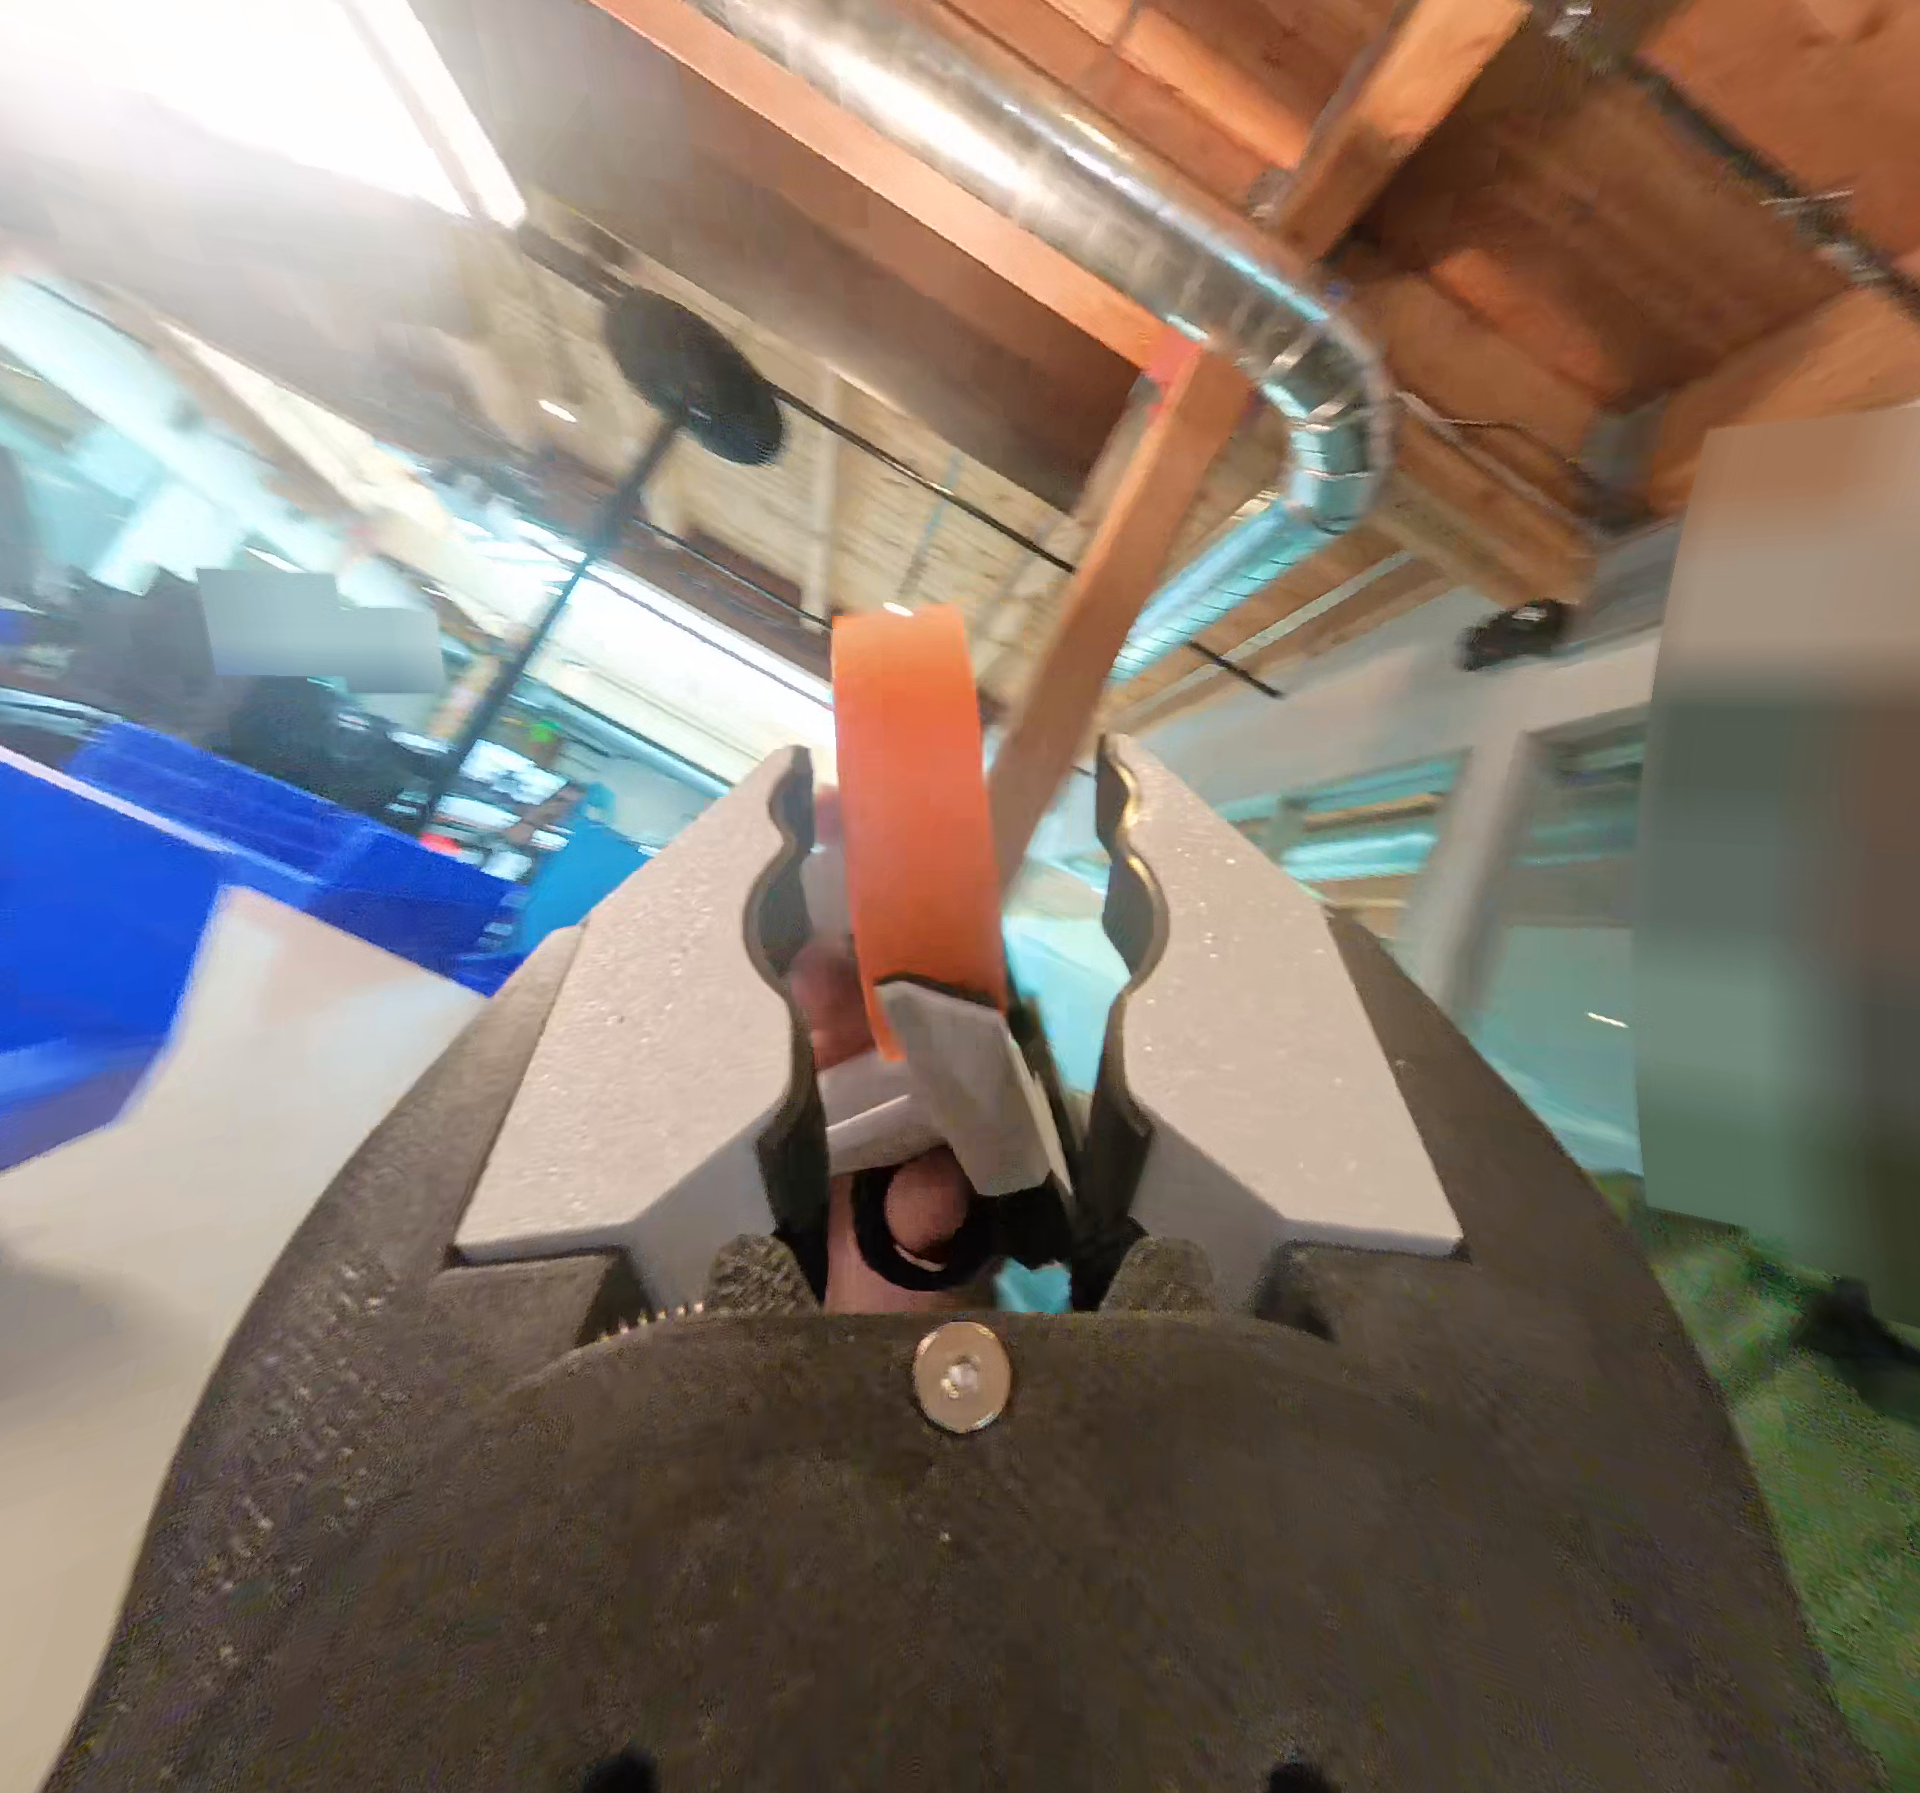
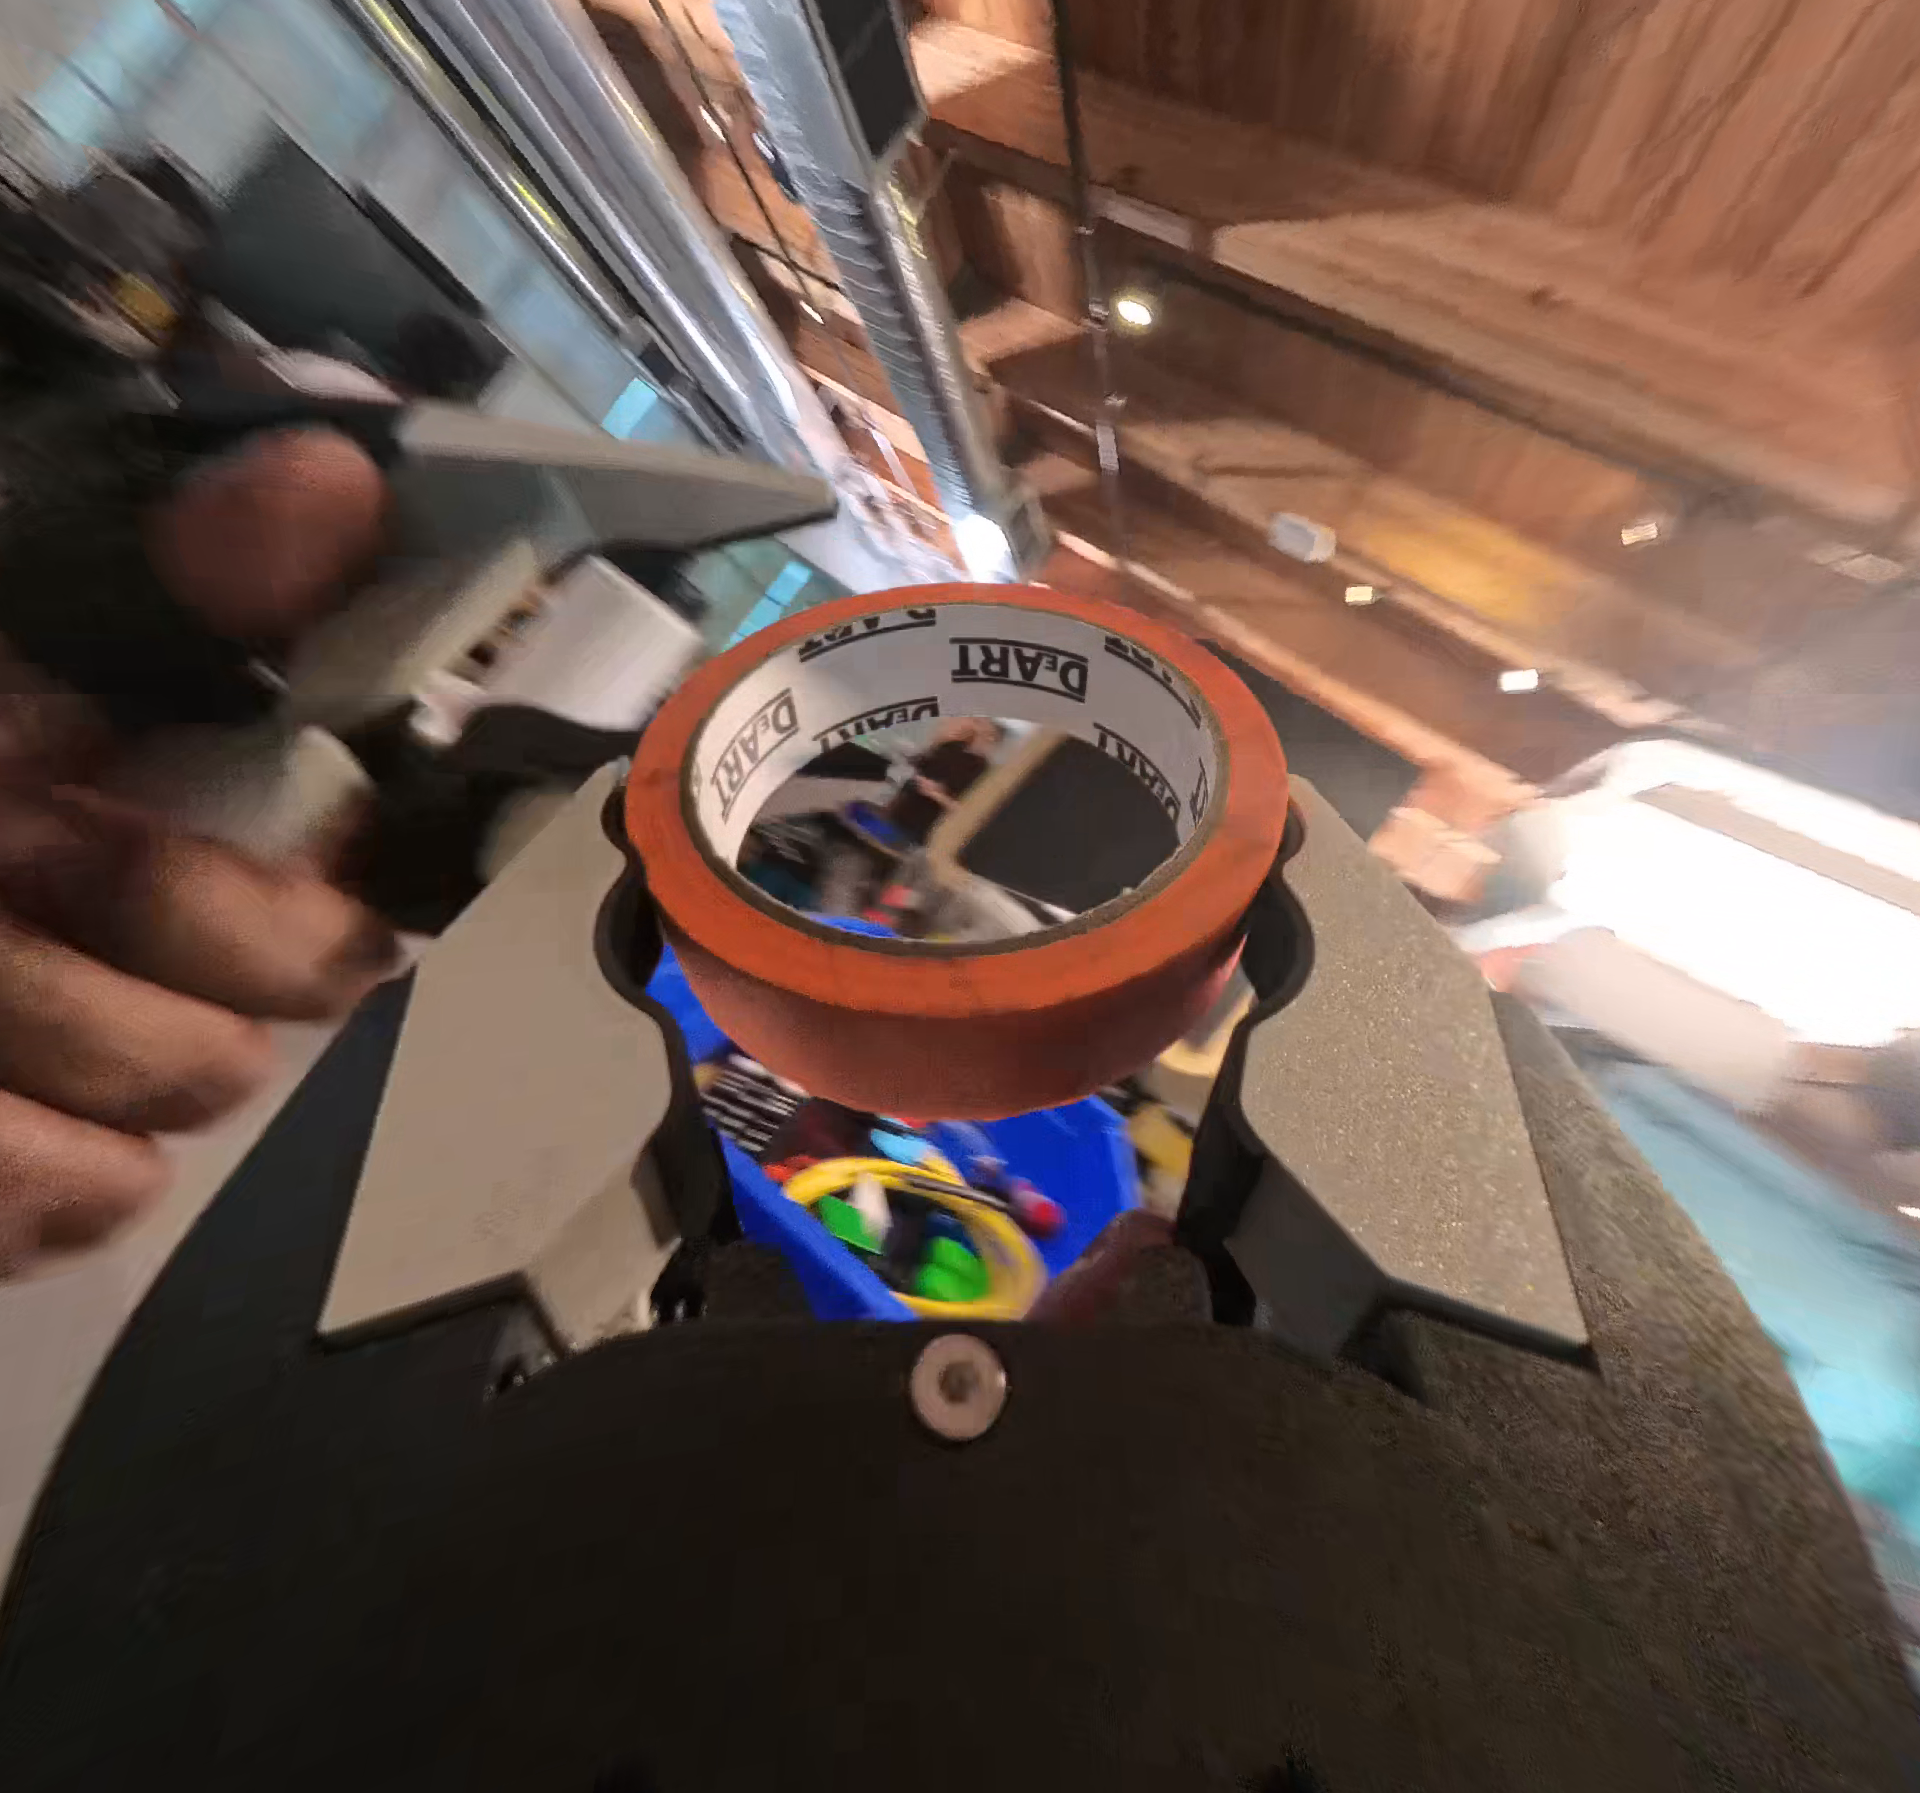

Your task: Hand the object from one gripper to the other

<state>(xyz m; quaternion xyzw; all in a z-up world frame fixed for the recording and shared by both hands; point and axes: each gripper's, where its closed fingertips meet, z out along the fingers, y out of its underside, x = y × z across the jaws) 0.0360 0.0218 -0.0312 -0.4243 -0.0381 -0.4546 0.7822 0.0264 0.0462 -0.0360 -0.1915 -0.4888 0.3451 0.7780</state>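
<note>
While right gripper [image 2: 951, 870] clamps tape roll [image 2: 956, 912], left gripper [image 1: 951, 870] agape

Between the left gripper's [image 1: 951, 850] spread fingers stands the orange tape roll [image 1: 914, 808], edge-on, with open gaps on either side. The right gripper [image 2: 956, 860] clamps the roll's outer sides, filling the space between its fingers. Below it lies a blue bin [image 2: 831, 1244] of clutter. The roll's hole stays clear.
</note>
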